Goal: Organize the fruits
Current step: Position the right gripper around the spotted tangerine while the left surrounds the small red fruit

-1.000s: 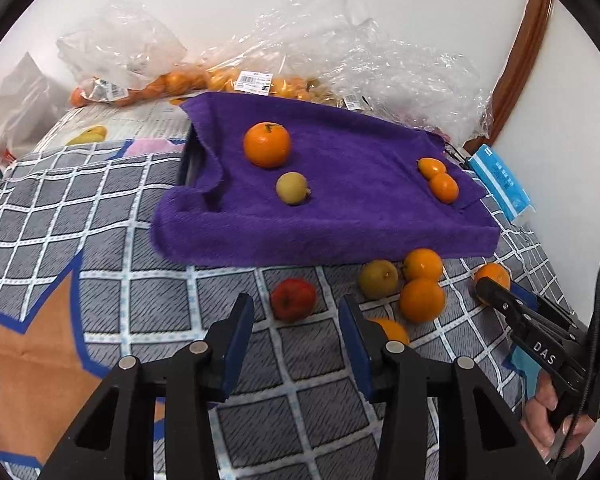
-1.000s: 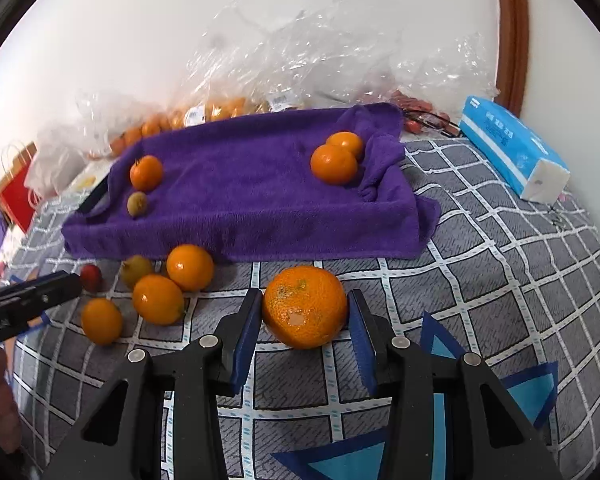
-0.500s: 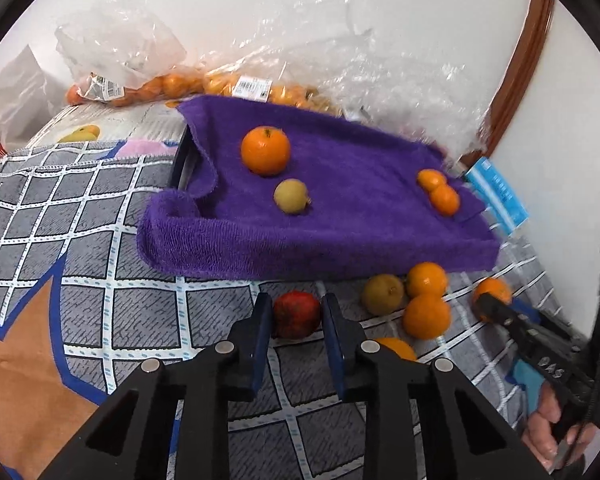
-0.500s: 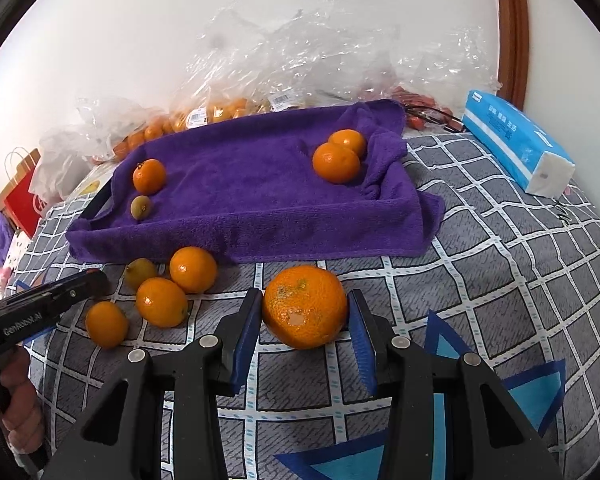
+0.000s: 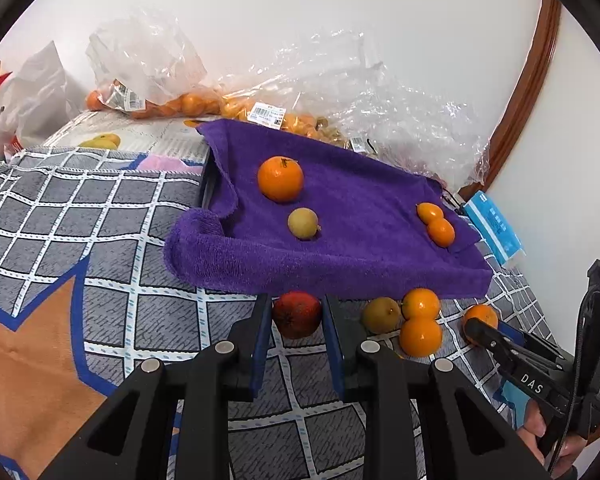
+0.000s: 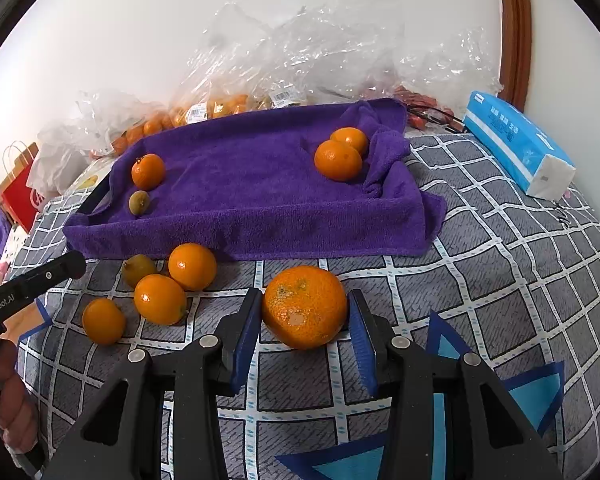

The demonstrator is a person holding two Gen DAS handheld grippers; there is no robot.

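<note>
My left gripper [image 5: 296, 304] is shut on a small red fruit [image 5: 296, 316] on the checked cloth, just before the purple towel-lined tray [image 5: 340, 268]. My right gripper [image 6: 304, 296] is shut on a large orange [image 6: 305, 307] resting on the cloth in front of the same tray [image 6: 240, 236]. Inside the tray lie an orange [image 5: 281, 179], a yellow-green fruit [image 5: 303, 223] and, at the right end, two small oranges [image 6: 338, 159]. Loose oranges [image 6: 160, 299] and a greenish fruit [image 6: 139, 270] sit between the two grippers.
Crumpled plastic bags of oranges [image 5: 188, 104] line the wall behind the tray. A blue tissue pack [image 6: 516, 148] lies at the right, a red paper bag [image 6: 20, 196] at the far left. A hand [image 6: 12, 412] holds the left tool.
My left gripper moved in around the red fruit and its jaws closed on it. The right gripper and its orange kept still.
</note>
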